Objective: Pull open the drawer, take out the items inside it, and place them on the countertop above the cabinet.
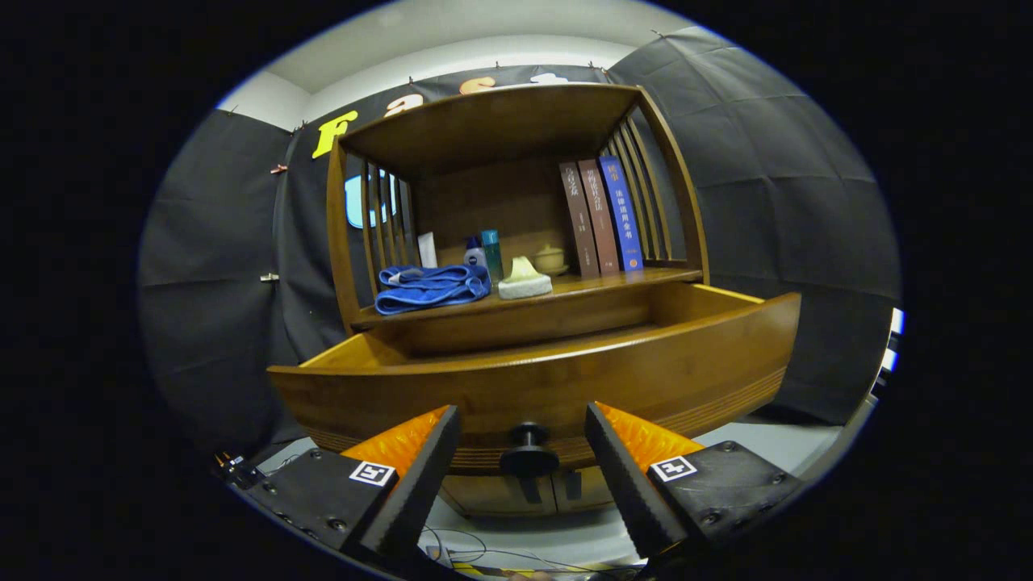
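Clearly the drawer (565,379) of the wooden cabinet (516,242) stands pulled out, its curved front spanning the middle of the frame from lower left to the right. Its dark round knob (529,456) sits at lower centre, in the gap between the two fingers of the gripper (523,420), and neither finger touches it. The fingers are spread wide and released, grasping nothing, with their tips level with the lower band of the drawer front, one on each side of the knob.

From this low angle the inside of the drawer is mostly hidden behind its front; just a strip of the inner side walls and back shows, so what lies in it cannot be told.

Above the drawer, in the centre of the frame, the countertop (613,282) carries several things under the cabinet's upper shelf. A folded blue cloth (432,286) lies at its left end. Just to the right of it stand a small bottle with a blue cap (474,254) and a teal bottle (492,254), close together. In front of them rests a pale, lumpy item (524,280), possibly a sponge or a soap, though it is too small to be sure. Behind that sits a small cream lidded pot (550,258). Toward the right, three books (601,214) lean upright against the slatted side of the cabinet, two brown and one blue.

Below the drawer, between the fingers, the tops of two cabinet doors (516,492) show.
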`<state>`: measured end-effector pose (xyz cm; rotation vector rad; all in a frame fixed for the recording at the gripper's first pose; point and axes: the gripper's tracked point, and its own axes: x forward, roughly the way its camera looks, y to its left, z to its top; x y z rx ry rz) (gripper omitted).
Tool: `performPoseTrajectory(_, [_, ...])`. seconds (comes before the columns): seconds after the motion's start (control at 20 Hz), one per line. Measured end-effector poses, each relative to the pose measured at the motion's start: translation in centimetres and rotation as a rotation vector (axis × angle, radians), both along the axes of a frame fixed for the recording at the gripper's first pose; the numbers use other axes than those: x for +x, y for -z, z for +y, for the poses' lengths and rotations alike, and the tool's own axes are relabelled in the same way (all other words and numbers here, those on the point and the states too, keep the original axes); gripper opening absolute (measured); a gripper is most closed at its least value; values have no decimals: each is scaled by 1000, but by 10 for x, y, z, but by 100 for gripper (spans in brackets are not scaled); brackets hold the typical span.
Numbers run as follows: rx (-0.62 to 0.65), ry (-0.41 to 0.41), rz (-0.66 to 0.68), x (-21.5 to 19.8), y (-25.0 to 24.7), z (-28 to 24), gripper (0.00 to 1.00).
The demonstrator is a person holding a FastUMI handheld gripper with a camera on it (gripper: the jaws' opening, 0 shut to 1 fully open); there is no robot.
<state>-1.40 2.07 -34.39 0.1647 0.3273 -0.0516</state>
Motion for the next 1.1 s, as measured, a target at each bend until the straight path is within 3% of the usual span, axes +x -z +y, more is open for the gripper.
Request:
performPoseTrajectory(0.6, [-68, 30, -19, 24, 15, 0, 99])
performPoseTrajectory(1.1, [-74, 16, -25, 103, 26, -7, 99])
